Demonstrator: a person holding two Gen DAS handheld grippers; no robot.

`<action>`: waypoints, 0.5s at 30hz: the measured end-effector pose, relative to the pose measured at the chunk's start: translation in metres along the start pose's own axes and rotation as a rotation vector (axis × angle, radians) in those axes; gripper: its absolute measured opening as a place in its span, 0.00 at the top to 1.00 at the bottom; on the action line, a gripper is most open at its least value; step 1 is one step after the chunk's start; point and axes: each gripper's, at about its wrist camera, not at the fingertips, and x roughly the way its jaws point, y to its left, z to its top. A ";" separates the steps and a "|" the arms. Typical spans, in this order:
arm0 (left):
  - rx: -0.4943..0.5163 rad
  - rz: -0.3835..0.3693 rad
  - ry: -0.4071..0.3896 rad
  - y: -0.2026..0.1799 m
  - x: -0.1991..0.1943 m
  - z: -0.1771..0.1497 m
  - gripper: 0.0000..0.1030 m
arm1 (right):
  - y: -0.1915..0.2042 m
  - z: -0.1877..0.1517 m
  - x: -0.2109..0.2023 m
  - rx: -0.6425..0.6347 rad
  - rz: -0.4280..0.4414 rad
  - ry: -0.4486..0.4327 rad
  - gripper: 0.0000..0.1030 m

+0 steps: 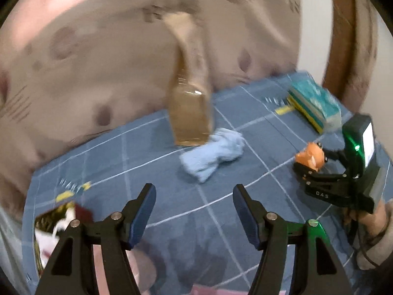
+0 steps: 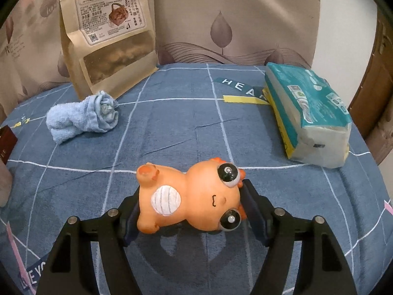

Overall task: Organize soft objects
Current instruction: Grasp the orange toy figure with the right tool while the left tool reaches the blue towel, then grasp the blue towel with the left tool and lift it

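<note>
An orange squeaky animal toy (image 2: 196,201) with big eyes lies sideways between the pads of my right gripper (image 2: 192,196), which is shut on it just above the blue checked sheet (image 2: 172,135). The left wrist view shows that right gripper (image 1: 309,164) at the right, with the toy (image 1: 308,156) in its jaws. My left gripper (image 1: 194,189) is open and empty over the sheet. A rolled light-blue towel (image 1: 213,154) lies ahead of it, and shows at the left of the right wrist view as the towel (image 2: 83,118).
A brown paper snack bag (image 2: 108,36) leans on the patterned curtain (image 2: 221,24) behind the towel. A teal tissue pack (image 2: 309,108) lies at the right. A dark red box (image 2: 7,140) sits at the left edge. A container of items (image 1: 54,223) is at lower left.
</note>
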 end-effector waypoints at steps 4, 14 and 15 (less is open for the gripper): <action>0.091 0.020 0.086 -0.028 0.042 0.020 0.35 | -0.006 0.000 0.001 0.027 0.032 0.007 0.32; 0.142 0.095 0.192 -0.035 0.119 0.050 0.35 | -0.009 -0.001 0.002 0.049 0.055 0.009 0.31; 0.141 0.102 0.204 -0.033 0.125 0.052 0.35 | -0.010 -0.001 0.002 0.051 0.058 0.009 0.31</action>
